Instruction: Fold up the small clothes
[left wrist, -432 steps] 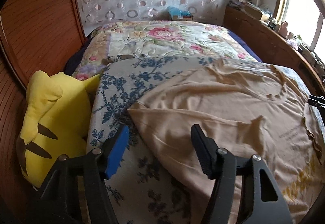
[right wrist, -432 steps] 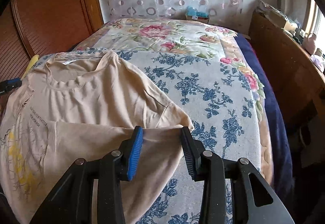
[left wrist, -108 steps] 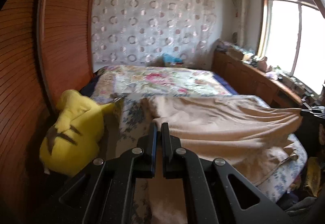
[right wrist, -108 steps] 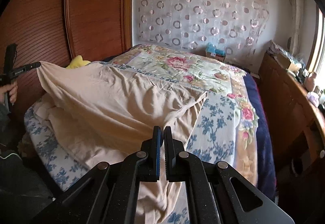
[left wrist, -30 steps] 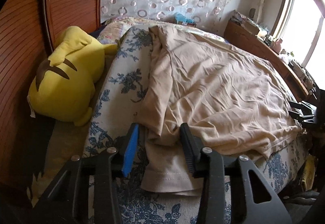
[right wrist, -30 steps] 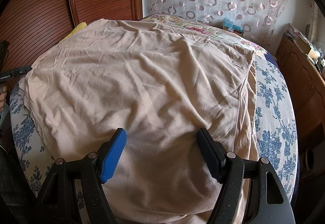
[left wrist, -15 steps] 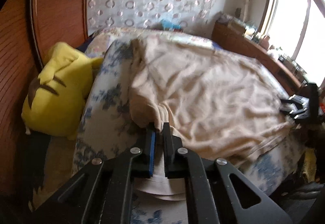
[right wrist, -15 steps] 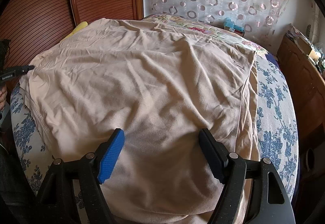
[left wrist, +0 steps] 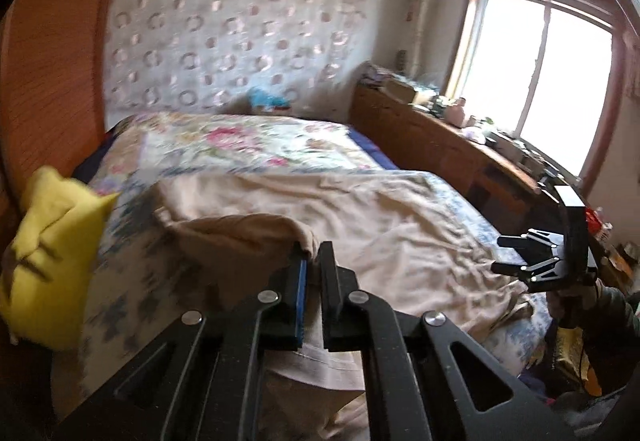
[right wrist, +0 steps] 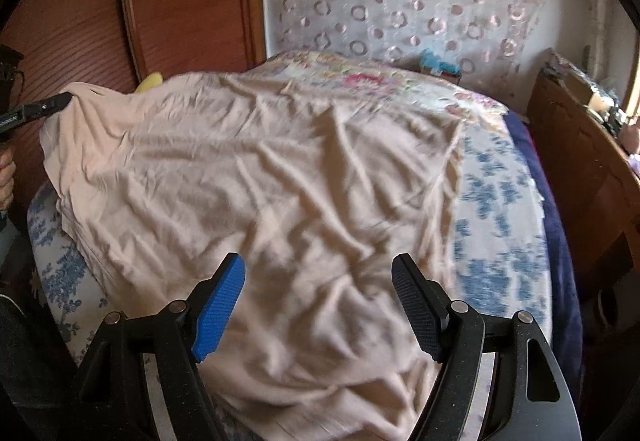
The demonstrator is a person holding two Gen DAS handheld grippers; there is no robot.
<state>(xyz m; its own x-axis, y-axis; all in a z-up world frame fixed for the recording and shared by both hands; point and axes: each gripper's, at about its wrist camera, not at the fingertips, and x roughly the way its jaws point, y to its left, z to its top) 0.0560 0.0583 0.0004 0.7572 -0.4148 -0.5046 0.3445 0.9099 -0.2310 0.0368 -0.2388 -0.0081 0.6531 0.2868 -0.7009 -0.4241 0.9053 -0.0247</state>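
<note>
A beige T-shirt [left wrist: 392, 225] lies spread and wrinkled over the bed, also in the right wrist view [right wrist: 280, 177]. My left gripper [left wrist: 313, 261] is shut on the shirt's left edge and holds it lifted off the bed; it also shows in the right wrist view [right wrist: 52, 103] at the far left, pinching the raised corner. My right gripper [right wrist: 320, 301] is open and empty just above the shirt's near edge; it also shows in the left wrist view [left wrist: 516, 253] at the right, off the cloth.
The bed has a blue floral sheet [right wrist: 496, 225] and a floral quilt [left wrist: 248, 141] further back. A yellow plush toy [left wrist: 48, 257] lies at the bed's left side by the wooden wardrobe [right wrist: 180, 1]. A wooden cabinet [left wrist: 440, 145] with clutter runs along the window side.
My left gripper, which closed on the shirt's left edge half a second ago, has lifted it, raising that corner. My right gripper stays open and has drawn back slightly.
</note>
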